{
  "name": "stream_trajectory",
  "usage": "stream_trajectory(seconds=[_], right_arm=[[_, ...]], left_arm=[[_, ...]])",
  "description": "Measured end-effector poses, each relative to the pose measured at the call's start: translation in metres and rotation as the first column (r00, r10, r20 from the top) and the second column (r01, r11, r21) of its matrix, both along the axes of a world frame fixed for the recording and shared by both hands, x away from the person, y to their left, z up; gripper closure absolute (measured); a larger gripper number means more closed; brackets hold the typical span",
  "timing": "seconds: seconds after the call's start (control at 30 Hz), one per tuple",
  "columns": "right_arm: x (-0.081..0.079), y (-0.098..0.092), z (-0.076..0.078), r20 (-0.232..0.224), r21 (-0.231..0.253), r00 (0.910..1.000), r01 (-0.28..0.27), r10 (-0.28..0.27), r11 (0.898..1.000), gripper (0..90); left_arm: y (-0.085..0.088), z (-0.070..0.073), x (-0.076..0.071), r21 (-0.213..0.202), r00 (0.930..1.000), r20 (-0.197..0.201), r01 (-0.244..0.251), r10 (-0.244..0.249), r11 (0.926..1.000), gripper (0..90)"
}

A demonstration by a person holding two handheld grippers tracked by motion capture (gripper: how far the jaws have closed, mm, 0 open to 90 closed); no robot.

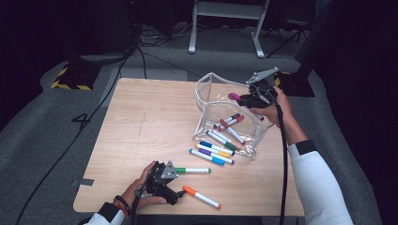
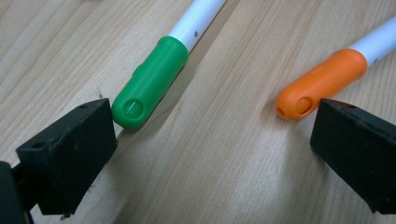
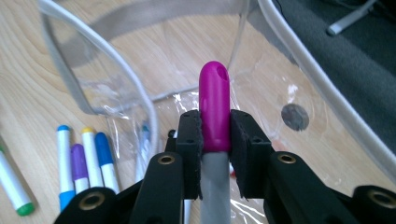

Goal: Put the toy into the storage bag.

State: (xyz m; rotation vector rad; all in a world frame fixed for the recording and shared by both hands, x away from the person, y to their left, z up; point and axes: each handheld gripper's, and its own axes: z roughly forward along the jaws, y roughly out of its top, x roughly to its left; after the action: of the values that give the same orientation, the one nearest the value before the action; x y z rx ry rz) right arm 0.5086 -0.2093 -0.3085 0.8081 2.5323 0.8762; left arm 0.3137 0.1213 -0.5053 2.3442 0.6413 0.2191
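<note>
My right gripper [image 1: 241, 98] [image 3: 215, 133] is shut on a marker with a magenta cap [image 3: 214, 107] [image 1: 233, 96], held over the open top of a clear plastic pouch [image 1: 211, 89] [image 3: 107, 74]. Several markers [image 1: 230, 123] lie inside the pouch. My left gripper [image 1: 174, 180] [image 2: 210, 140] rests low on the table near its front edge, jaws open. A green-capped marker [image 2: 152, 81] [image 1: 192, 170] lies by its left jaw and an orange-capped marker [image 2: 322, 84] [image 1: 202, 197] by its right jaw; bare wood shows between the jaws.
Several more markers [image 1: 213, 152] [image 3: 84, 163] lie on the wooden table [image 1: 141, 122] in front of the pouch. A cable [image 1: 70, 140] runs over the grey floor at the left. A white stand [image 1: 225, 18] rises beyond the table.
</note>
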Motion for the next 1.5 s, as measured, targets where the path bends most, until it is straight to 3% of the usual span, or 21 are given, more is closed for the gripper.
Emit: stream_trajectory(seconds=[0.23, 0.4, 0.53, 0.63, 0.8, 0.97, 1.03, 1.07, 1.27, 1.5], right_arm=[[0.009, 0.004, -0.014, -0.055, -0.088, 0.9985, -0.008, 0.003, 0.996, 74.3], [0.007, 0.011, -0.017, -0.132, -0.103, 0.9888, -0.083, 0.069, 0.991, 74.1], [0.003, 0.018, -0.021, -0.165, -0.148, 0.9815, -0.123, 0.098, 0.981, 70.3], [0.002, 0.017, -0.020, -0.142, -0.141, 0.9859, -0.109, 0.089, 0.984, 62.1], [-0.002, 0.009, -0.014, -0.083, -0.093, 0.9945, -0.072, 0.064, 0.993, 56.8], [-0.013, -0.005, -0.002, -0.018, -0.009, 0.9993, -0.032, 0.032, 0.999, 49.3], [-0.018, -0.010, 0.003, 0.007, 0.004, 0.9998, -0.020, 0.020, 1.000, 46.4], [-0.023, -0.017, 0.008, 0.025, 0.038, 0.9995, -0.020, 0.019, 0.999, 45.0], [-0.051, -0.039, 0.023, 0.093, 0.115, 0.9954, -0.031, 0.020, 0.993, 38.6], [-0.094, -0.051, 0.017, 0.149, 0.174, 0.9859, -0.103, 0.078, 0.979, 36.7]], left_arm=[[0.000, 0.000, 0.000, 0.000, 1.0000, 0.000, 0.000, 0.000, 1.0000, 0.5], [0.000, 0.000, 0.000, 0.000, 1.0000, 0.000, -0.001, 0.001, 1.0000, 0.6], [0.000, 0.000, 0.000, 0.000, 1.0000, 0.000, -0.001, 0.001, 1.0000, 0.6], [0.000, 0.000, -0.001, -0.003, 1.0000, 0.002, 0.000, 0.000, 1.0000, 0.6], [0.000, 0.000, -0.001, -0.002, 1.0000, 0.002, -0.001, 0.001, 1.0000, 0.6], [0.000, 0.000, -0.001, -0.002, 1.0000, 0.002, -0.001, 0.001, 1.0000, 0.6], [0.000, 0.000, -0.001, -0.002, 1.0000, 0.002, 0.000, 0.000, 1.0000, 0.6], [0.000, 0.000, -0.001, -0.002, 1.0000, 0.002, 0.000, 0.000, 1.0000, 0.6], [0.000, 0.000, -0.001, -0.002, 1.0000, 0.002, -0.001, 0.001, 1.0000, 0.6], [0.002, 0.000, -0.001, -0.001, 1.0000, 0.001, 0.000, 0.000, 1.0000, 0.6]])
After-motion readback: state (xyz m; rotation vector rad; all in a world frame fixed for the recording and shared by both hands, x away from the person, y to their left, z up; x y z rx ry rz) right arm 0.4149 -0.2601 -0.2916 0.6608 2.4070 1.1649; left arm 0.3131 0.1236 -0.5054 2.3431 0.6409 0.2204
